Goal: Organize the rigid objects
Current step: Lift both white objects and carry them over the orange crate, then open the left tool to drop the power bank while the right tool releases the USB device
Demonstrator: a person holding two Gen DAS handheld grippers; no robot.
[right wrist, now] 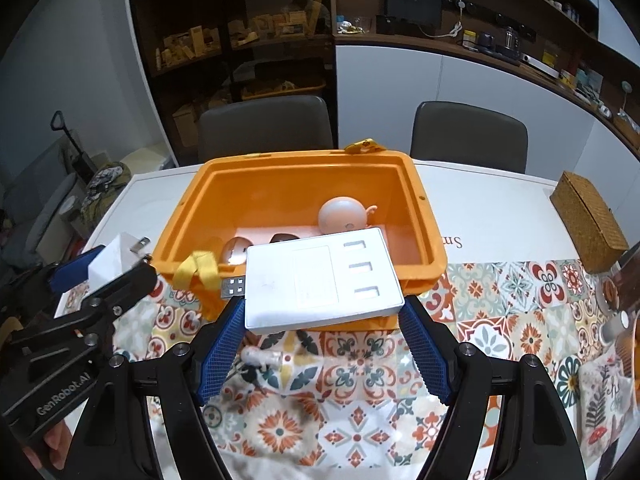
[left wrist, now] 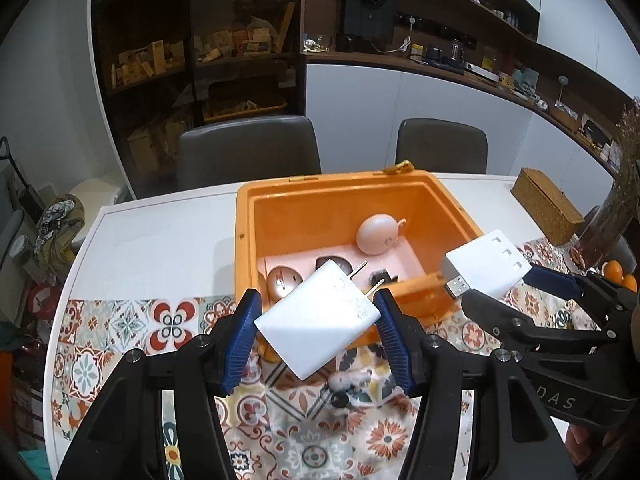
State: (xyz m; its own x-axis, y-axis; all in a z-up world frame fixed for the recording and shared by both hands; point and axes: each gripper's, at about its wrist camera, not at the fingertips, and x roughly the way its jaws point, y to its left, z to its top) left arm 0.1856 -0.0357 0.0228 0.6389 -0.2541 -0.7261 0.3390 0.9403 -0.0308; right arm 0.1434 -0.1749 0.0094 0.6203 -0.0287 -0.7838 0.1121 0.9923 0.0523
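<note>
Left wrist view shows the left gripper (left wrist: 318,316) at lower centre of the frame, its blue ribbed pads (left wrist: 242,340) pressed against both sides of a flat white plastic wall charger with two metal prongs (left wrist: 318,320); the charger sits tilted, prongs pointing toward the upper right. Behind it, mid-frame, stands an open orange plastic storage box (left wrist: 348,188) on a white table (left wrist: 160,236) partly covered by a patterned tile-print cloth (left wrist: 120,332). Inside the box lie a round pale pink toy with a small tail (left wrist: 378,234), a rose-gold computer mouse (left wrist: 284,280) and two dark items too small to identify. At the right edge of the frame the right gripper (left wrist: 494,276) clamps a white rectangular USB hub with three slots and a metal plug (left wrist: 486,270), held just beside the box's near right corner. A small white and black object (left wrist: 348,384) lies on the cloth below the charger, too blurred to name.

Right wrist view puts the right gripper (right wrist: 324,320) at lower centre, its jaws closed on the USB hub (right wrist: 320,280), which hangs level over the near rim of the orange box (right wrist: 304,168), plug pointing left. A yellow strap (right wrist: 198,270) hangs over the box's near left corner. The left gripper (right wrist: 116,264) with the charger (right wrist: 116,254) appears at the left edge. A woven brown wicker box (right wrist: 588,220) rests on the table at the right.
</note>
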